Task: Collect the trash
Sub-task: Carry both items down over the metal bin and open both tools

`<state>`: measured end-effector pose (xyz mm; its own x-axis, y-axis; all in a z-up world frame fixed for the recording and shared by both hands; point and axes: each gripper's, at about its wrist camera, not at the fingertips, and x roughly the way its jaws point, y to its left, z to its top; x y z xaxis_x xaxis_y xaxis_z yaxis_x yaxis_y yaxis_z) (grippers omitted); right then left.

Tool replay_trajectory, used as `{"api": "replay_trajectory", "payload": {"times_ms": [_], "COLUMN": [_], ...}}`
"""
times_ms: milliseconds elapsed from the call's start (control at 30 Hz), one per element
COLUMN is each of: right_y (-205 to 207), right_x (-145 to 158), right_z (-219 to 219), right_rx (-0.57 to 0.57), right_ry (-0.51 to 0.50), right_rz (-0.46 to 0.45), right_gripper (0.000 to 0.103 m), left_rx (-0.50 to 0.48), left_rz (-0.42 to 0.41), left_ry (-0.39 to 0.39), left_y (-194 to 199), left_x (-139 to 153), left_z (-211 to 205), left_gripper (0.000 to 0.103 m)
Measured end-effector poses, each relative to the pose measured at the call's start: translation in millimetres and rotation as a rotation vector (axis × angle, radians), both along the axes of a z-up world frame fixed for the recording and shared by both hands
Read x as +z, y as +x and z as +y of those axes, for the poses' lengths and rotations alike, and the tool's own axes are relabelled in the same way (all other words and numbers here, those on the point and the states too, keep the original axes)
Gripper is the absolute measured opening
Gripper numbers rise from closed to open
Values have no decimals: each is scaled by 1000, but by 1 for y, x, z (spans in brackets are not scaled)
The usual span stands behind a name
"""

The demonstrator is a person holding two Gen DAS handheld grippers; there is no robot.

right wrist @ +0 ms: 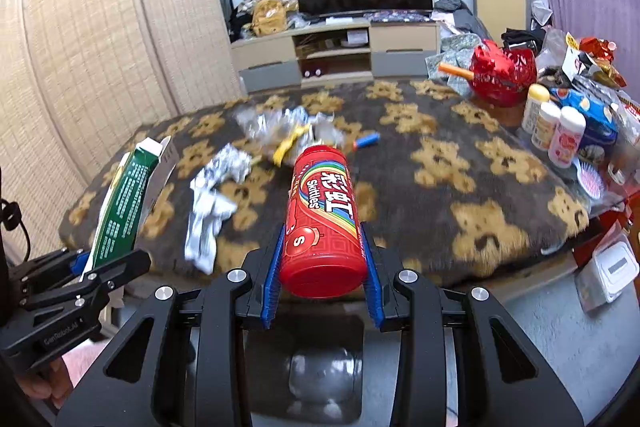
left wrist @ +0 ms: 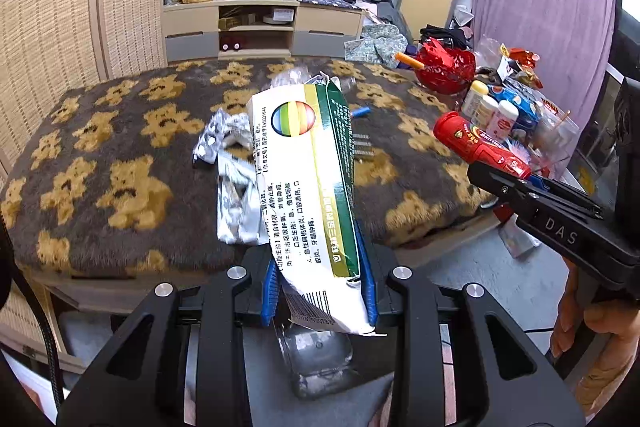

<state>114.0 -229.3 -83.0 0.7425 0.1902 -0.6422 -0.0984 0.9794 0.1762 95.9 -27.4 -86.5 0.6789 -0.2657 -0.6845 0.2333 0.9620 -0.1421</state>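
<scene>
We see a table draped in a dark brown plush cover patterned with tan teddy bears (right wrist: pixel 460 163), filling the middle of both views. Our left gripper (left wrist: pixel 320 283) is clamped on a flattened white-and-green cardboard medicine box (left wrist: pixel 308 179), which juts toward 12 o'clock above the cover's near edge. Our right gripper (right wrist: pixel 324 275) squeezes a red cylindrical Skittles candy tube (right wrist: pixel 322 215) (base toward the camera), likewise raised over the near edge. On the cover, at 10 o'clock from the tube, lie crumpled silver foil blister packs (right wrist: pixel 216 203); at 12 o'clock a clear crinkled plastic wrapper (right wrist: pixel 288 127), and just right of it a small blue cap (right wrist: pixel 367 141).
</scene>
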Motion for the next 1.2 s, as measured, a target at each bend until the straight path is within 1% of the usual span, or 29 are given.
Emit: {"api": "replay_trajectory", "payload": {"times_ms": [200, 333, 400, 533, 600, 700, 833, 967, 1067, 1133, 1167, 1200], "right_y": [-26, -37, -39, -37, -36, -32, -28, -25, -21, -18, -16, -15], "right_x": [-35, -68, -87, -122, -138, -164, -182, -190, -193, -192, -191, -190], "right_z": [3, 7, 10, 12, 14, 17, 22, 30, 30, 29, 28, 28], "right_rx": [20, 41, 53, 65, 67, 62, 59, 63, 53, 44, 39, 34], "right_ry": [-19, -3, 11, 68, 72, 85, 78, 61, 57, 54, 55, 56], "right_rz": [73, 153, 199, 294, 331, 390, 420, 435, 436, 433, 429, 426], "right_gripper": [36, 36, 36, 36, 36, 36, 36, 36, 37, 45, 54, 60], "left_rx": [-1, -6, -12, -25, -34, -47, -69, -73, -72, -68, -64, -59], "left_rz": [85, 147, 173, 252, 305, 356, 404, 440, 453, 448, 444, 442], "left_ry": [6, 6, 10, 0, -5, 3, 19, 20, 21, 27, 30, 34], "left_y": [-23, -30, -32, -33, -31, -29, -25, -18, -17, -16, -15, -14], "left_x": [-43, -77, -92, -128, -150, -173, -190, -203, -207, -209, -209, -209], "left_z": [1, 1, 0, -5, -9, -14, -23, -28, -28, -25, -23, -22], "left_gripper": [31, 31, 31, 31, 31, 31, 31, 32, 38, 42, 43, 47]}}
